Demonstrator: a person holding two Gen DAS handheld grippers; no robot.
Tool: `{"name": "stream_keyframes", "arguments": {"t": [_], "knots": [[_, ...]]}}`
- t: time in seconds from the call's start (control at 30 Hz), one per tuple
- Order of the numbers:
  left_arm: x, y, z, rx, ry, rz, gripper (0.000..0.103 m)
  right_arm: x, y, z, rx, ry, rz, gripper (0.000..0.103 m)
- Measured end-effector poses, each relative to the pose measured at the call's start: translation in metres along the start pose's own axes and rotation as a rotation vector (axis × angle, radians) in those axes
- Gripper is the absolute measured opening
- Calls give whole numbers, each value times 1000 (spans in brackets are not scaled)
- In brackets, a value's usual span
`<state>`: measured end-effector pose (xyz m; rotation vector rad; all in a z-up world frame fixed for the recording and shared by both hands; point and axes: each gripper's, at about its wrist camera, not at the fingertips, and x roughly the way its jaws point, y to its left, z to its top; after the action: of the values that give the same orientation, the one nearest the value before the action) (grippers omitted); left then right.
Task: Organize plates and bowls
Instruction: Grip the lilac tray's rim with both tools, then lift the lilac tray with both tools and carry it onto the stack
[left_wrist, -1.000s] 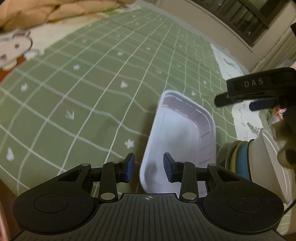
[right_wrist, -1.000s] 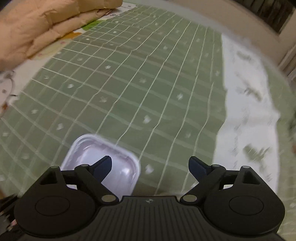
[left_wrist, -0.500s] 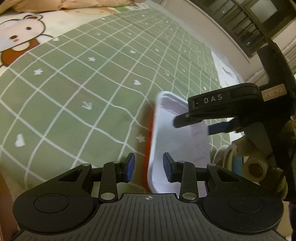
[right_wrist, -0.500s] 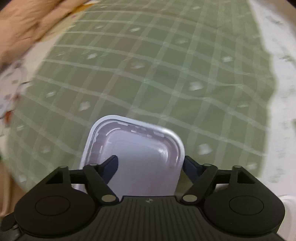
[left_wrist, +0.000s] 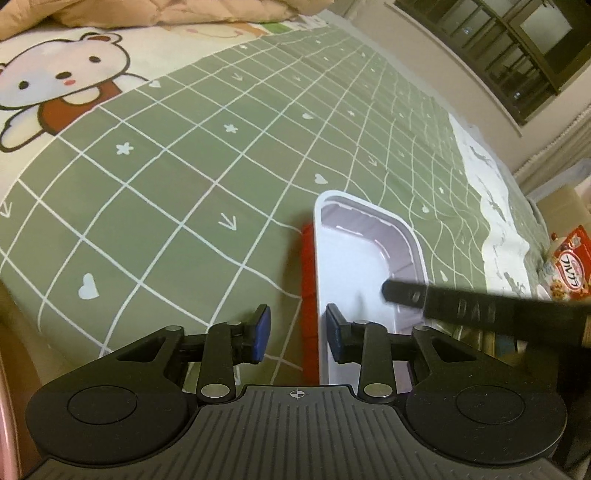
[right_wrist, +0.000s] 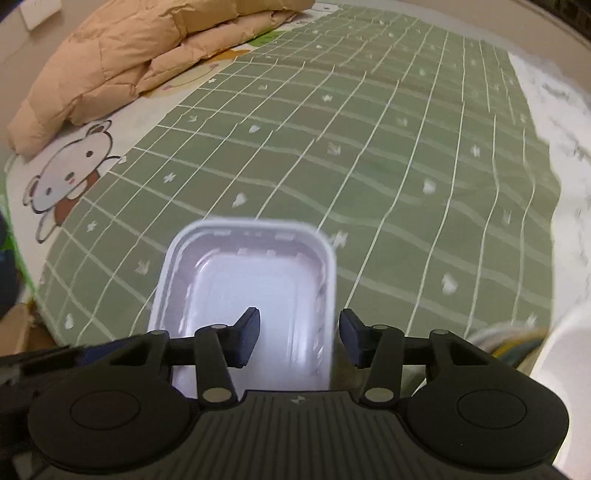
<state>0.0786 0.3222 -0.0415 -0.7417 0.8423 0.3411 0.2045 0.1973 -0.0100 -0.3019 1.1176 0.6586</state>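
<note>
A white rectangular tray lies on the green checked cloth, with a red tray showing under its left edge. My left gripper straddles that left edge, one pad outside and one inside. Its jaws are closing, and a gap still shows beside the red edge. In the right wrist view the white tray sits below my right gripper. The tray's right wall stands between its closing jaws, with the pads still clear of it. One of the right gripper's fingers reaches into the tray.
A stack of coloured bowls and a white bowl sit close to the right of the tray. A red snack box stands farther right. An orange quilt lies at the far left, beside a bear print.
My right gripper has come down over the white tray and its jaws have narrowed around the right wall. My left gripper's jaws have narrowed over the left edge, where the red tray now shows.
</note>
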Motion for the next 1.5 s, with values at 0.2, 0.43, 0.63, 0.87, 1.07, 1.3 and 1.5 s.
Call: {"name": "stream_keyframes", "arguments": {"t": [0.2, 0.43, 0.63, 0.87, 1.07, 1.3, 1.5], "knots": [[0, 0, 3, 18, -5, 39, 26, 7, 0, -19, 40, 18, 131, 47], [1, 9, 4, -4, 1, 63, 25, 5, 3, -34, 34, 4, 145, 47], [7, 14, 5, -20, 15, 77, 25, 9, 1, -44, 27, -6, 117, 47], [7, 11, 3, -49, 53, 38, 21, 5, 2, -50, 42, 3, 189, 47], [-37, -22, 11, 17, -33, 24, 21, -34, -6, -47, 61, -83, 235, 46], [-96, -103, 25, 163, -169, -115, 21, -137, -50, -41, 83, -311, 260, 46], [-72, -180, 10, 312, -78, -248, 22, -197, -113, -65, 118, -446, 124, 46]]}}
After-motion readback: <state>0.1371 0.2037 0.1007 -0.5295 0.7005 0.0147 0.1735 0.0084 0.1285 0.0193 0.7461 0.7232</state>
